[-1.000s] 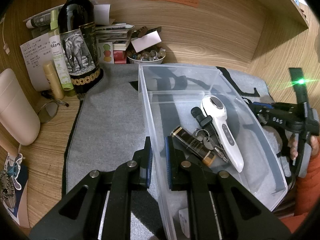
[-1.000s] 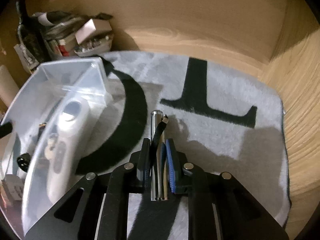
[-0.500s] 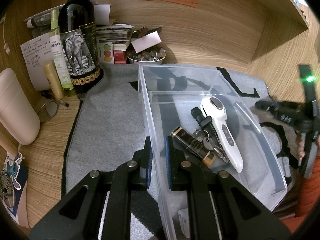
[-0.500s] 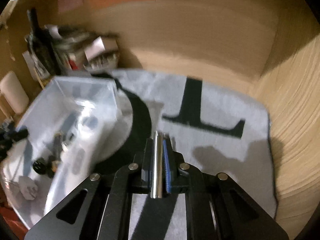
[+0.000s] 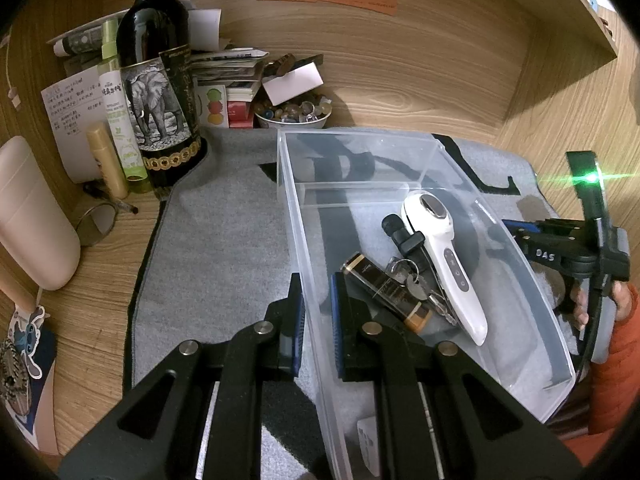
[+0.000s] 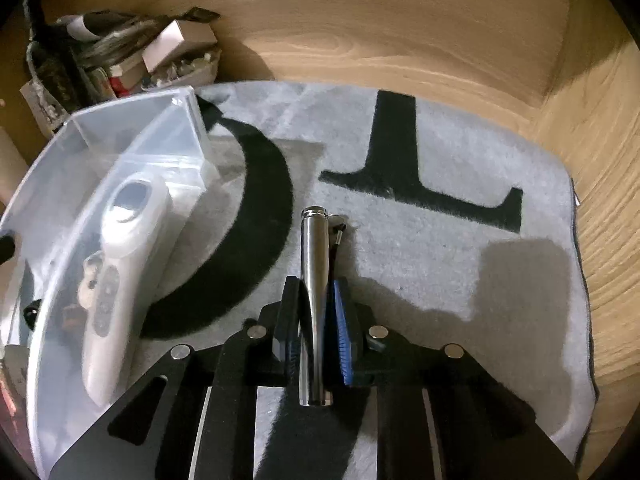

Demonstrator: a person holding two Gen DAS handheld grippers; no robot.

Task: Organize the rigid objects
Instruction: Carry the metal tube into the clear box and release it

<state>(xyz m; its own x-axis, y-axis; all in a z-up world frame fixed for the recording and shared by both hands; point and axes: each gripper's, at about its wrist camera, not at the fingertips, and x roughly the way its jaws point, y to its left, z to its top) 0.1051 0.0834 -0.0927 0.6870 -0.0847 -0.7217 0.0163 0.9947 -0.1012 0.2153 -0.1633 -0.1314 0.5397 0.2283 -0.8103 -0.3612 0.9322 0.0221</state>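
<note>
On a wooden surface [image 6: 460,40] covered by a grey mat [image 6: 440,240], a clear bin [image 5: 516,264] sits to the left of the right tool [image 6: 316,292], its near wall clamped between the closed pads of the left tool [image 5: 316,312]. Inside lie a white handheld device [image 5: 444,256], keys [image 5: 412,280] and a dark lighter [image 5: 384,292]. The right tool, low over the mat just outside the bin's right wall, grips a slim metal pen [image 6: 315,264] whose long axis runs straight ahead along the pads. The pen likely has to travel left over that wall, and the right hand is the one placed to carry it.
</note>
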